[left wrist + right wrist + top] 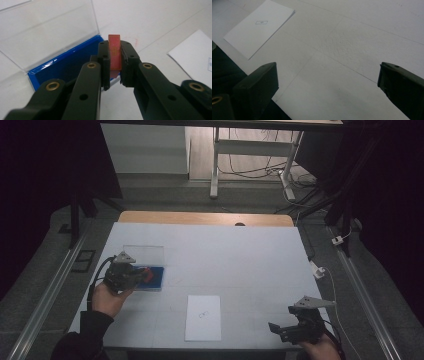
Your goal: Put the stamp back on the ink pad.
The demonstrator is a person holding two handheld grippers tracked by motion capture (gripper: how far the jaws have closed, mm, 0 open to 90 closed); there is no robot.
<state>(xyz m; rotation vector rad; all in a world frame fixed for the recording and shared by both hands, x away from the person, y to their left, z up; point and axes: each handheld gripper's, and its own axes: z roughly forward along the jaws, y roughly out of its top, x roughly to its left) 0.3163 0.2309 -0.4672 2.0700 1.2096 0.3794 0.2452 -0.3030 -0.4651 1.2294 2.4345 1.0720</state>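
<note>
1. Stamp (pixel 115 53), red, flat and rectangular, sits clamped upright between the pads of my left gripper (pixel 115 62), held just over the blue ink pad (pixel 62 66).
2. Ink pad case: glossy blue tray, clear hinged lid (pixel 47 30) standing open behind it.
3. Step in hand, as I judge it: inking or lifting off. Next move likely calls for carrying the stamp to the white sheet (pixel 203 317), face level.
4. My right gripper (pixel 292 327) rests with jaws wide apart, holding nothing, on the matte white tabletop (pixel 362 45).
</note>
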